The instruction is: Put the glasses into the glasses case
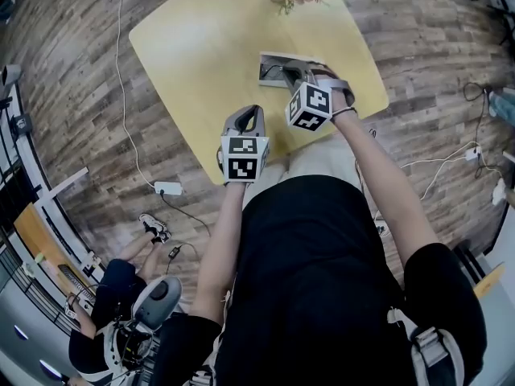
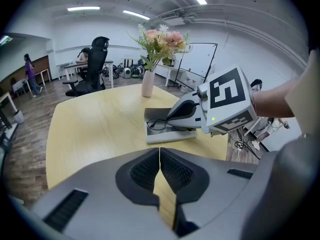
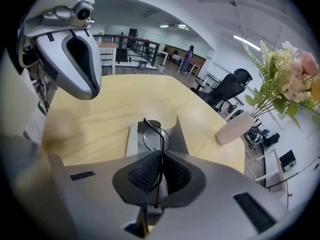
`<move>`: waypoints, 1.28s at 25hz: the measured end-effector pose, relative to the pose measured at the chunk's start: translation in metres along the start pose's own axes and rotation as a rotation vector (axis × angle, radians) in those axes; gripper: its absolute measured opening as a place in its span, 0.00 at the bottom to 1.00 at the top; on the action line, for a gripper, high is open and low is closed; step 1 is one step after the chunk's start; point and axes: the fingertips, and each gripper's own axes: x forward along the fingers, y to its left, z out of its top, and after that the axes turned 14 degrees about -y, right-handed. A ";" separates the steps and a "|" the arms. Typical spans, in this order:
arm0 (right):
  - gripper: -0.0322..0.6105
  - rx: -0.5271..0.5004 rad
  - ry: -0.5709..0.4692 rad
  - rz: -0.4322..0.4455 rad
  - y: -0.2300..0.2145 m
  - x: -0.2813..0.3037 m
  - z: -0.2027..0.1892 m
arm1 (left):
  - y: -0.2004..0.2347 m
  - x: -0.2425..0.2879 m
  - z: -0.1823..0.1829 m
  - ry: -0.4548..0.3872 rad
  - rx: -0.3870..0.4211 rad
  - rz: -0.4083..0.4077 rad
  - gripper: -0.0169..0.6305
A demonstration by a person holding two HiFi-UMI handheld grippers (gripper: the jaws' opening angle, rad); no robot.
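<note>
head: overhead, down | gripper views: low, close — share glasses case (image 1: pixel 270 71)

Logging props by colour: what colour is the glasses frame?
Black: the glasses show clearest in the right gripper view.

Table (image 1: pixel 201 47) is showing smooth pale wood, matt. Glasses (image 3: pixel 156 138) are showing thin dark wire, seemingly metal. Glasses case (image 3: pixel 131 137) is reading grey, matt; right gripper (image 3: pixel 160 156) pads are showing black, ribbed.
</note>
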 end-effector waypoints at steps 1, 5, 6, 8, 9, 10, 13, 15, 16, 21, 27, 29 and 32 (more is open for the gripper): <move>0.10 -0.004 0.001 0.002 0.000 0.001 -0.001 | 0.001 0.000 0.000 -0.001 -0.002 0.001 0.06; 0.10 -0.038 0.011 0.003 -0.001 0.005 -0.003 | 0.002 0.000 0.001 -0.004 -0.004 0.006 0.06; 0.10 -0.046 0.016 0.003 -0.002 0.006 -0.005 | 0.003 -0.001 0.001 -0.005 -0.004 0.006 0.06; 0.10 -0.053 0.020 0.009 -0.001 0.008 -0.007 | 0.004 -0.001 0.001 -0.006 -0.006 0.006 0.06; 0.10 -0.052 0.019 0.013 -0.001 0.009 -0.007 | 0.004 -0.002 0.000 -0.007 -0.006 0.006 0.06; 0.10 -0.050 0.017 0.017 0.000 0.009 -0.007 | 0.005 -0.003 0.000 -0.008 -0.007 0.006 0.06; 0.10 -0.050 0.018 0.028 0.002 0.010 -0.007 | 0.007 -0.005 0.000 -0.007 -0.006 0.007 0.06; 0.10 -0.058 0.021 0.044 0.005 0.009 -0.008 | 0.006 -0.005 -0.001 -0.009 -0.006 0.006 0.06; 0.10 -0.063 0.021 0.056 0.007 0.009 -0.008 | 0.006 -0.006 -0.001 -0.011 -0.006 0.006 0.06; 0.10 -0.075 0.028 0.084 0.012 0.006 -0.007 | 0.007 -0.010 0.002 -0.015 -0.003 0.006 0.06; 0.12 -0.069 0.038 0.082 0.010 0.007 -0.009 | 0.008 -0.010 0.001 -0.018 0.000 0.004 0.06; 0.13 -0.069 0.038 0.083 0.010 0.006 -0.009 | 0.009 -0.010 0.002 -0.020 0.002 0.004 0.06; 0.13 -0.072 0.039 0.078 0.011 0.003 -0.006 | 0.011 -0.012 0.003 -0.026 0.003 0.002 0.06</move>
